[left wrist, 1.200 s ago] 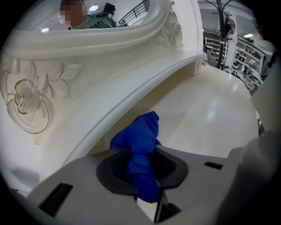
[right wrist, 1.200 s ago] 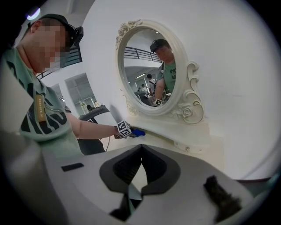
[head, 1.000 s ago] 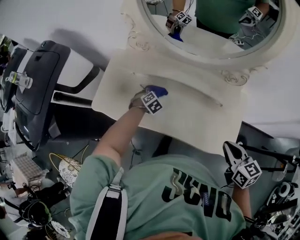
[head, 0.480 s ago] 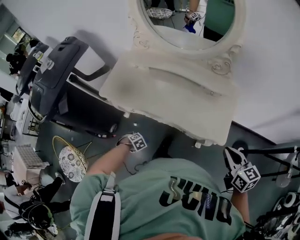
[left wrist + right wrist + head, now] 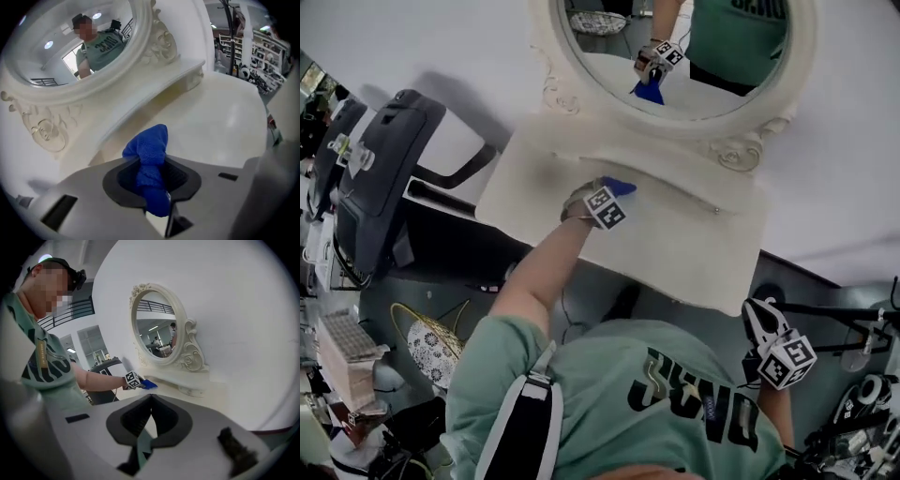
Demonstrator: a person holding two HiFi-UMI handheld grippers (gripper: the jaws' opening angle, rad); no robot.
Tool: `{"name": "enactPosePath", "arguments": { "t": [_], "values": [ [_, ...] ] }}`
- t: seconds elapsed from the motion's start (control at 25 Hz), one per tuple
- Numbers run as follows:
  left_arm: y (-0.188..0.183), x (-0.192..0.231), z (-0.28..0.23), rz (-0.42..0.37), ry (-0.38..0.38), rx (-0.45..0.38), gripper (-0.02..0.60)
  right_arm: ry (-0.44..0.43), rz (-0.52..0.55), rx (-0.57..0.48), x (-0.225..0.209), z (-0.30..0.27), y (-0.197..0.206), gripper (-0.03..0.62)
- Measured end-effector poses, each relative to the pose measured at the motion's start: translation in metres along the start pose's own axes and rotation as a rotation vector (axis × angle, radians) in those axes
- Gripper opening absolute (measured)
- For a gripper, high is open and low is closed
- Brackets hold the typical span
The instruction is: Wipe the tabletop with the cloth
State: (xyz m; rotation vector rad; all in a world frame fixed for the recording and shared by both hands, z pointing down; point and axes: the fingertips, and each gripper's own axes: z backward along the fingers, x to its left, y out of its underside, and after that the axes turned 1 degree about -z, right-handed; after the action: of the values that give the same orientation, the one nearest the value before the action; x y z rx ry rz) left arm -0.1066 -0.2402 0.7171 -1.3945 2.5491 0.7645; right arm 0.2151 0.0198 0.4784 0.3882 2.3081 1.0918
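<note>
A blue cloth is pinched in my left gripper, which is shut on it over the cream tabletop, close to the raised ledge under the mirror. In the left gripper view the cloth bulges out past the jaws, above the glossy tabletop. My right gripper hangs off the table's front right corner, beside the person's green shirt, shut with nothing in it. The right gripper view shows its jaws closed and, further off, the left gripper with the cloth on the table.
An oval mirror in an ornate cream frame rises at the table's back edge against a white wall. A dark treadmill-like machine stands left of the table. A wire basket sits on the floor at left; stands and gear crowd the right.
Half a second ago my left gripper was drawn back off the table over the floor. Now it is out over the tabletop near the mirror ledge again, still holding the cloth. The right gripper stayed put.
</note>
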Motion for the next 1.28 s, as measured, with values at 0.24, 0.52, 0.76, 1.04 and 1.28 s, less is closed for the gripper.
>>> {"name": "enactPosePath", "arguments": {
  "t": [0.24,0.52,0.76,1.04,1.28],
  "values": [
    [-0.022,0.047,-0.07,0.01,0.033,-0.02,0.097,0.072,-0.044,0.061,-0.021,-0.052,-0.033,0.012],
    [-0.021,0.044,-0.076,0.016,0.078,-0.056,0.094,0.057,-0.031,0.108,-0.019,-0.083,-0.042,0.012],
    [0.029,0.002,-0.033,-0.005,0.087,-0.01,0.093,-0.009,-0.001,0.104,-0.004,-0.075,-0.023,0.012],
    [0.139,-0.117,0.061,0.082,0.083,0.08,0.092,-0.095,0.047,0.046,0.021,-0.004,0.034,0.012],
    [0.234,-0.268,0.121,0.223,0.249,0.266,0.095,-0.106,0.021,0.002,0.03,0.078,0.081,0.012]
  ]
}}
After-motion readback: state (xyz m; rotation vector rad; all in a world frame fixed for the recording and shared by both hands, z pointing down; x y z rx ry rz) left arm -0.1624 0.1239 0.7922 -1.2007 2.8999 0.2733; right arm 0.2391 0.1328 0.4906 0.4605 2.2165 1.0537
